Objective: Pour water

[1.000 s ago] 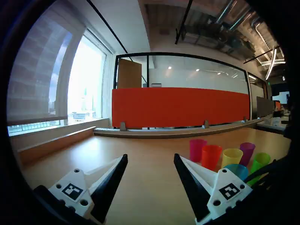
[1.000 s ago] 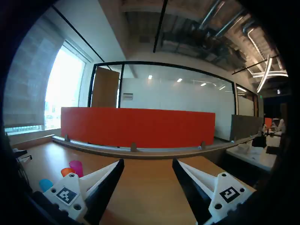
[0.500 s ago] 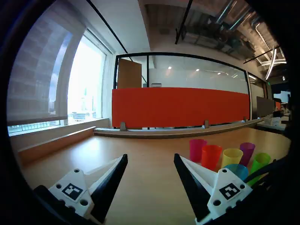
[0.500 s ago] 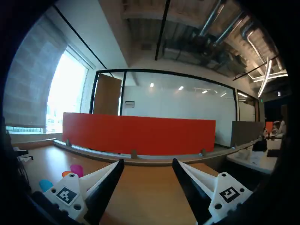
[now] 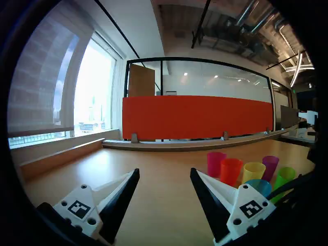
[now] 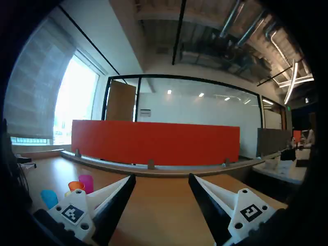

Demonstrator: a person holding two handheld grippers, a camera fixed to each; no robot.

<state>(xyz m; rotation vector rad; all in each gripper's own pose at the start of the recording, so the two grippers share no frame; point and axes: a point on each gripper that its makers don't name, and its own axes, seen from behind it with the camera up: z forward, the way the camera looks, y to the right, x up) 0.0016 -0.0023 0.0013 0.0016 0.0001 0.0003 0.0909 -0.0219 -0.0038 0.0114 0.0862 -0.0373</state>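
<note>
Pointing across a wooden table [image 5: 164, 213] in the left gripper view, the left gripper [image 5: 164, 172] has its two fingers spread wide apart, with bare tabletop showing in the gap and nothing held between them. A cluster of plastic cups stands upright on the table to the right of the gripper, just beyond its right finger: a pink cup [image 5: 215, 163] at the left of the group, an orange cup [image 5: 230, 170] beside it, then a yellow cup [image 5: 253, 171], a purple cup [image 5: 270, 165] and a green cup [image 5: 285, 176], with a blue cup [image 5: 259, 186] nearest the camera and partly hidden behind the finger. Whether any cup has water in it cannot be told. A long red divider [image 5: 197, 117] runs along the far edge of the table, a glass wall rises behind it, and a bright window [image 5: 92, 98] is at the left. In the right gripper view, the right gripper [image 6: 162, 178] is likewise spread wide and holds nothing, its fingers aimed across the same wooden table [image 6: 164, 217] toward the red divider [image 6: 156, 141]. The cups lie low at the left, beyond the left finger: the pink cup [image 6: 85, 182], the orange cup [image 6: 76, 185] touching or just beside it, and the blue cup [image 6: 49, 197] nearer the edge. Another desk [image 6: 283, 170] stands off to the right.
</note>
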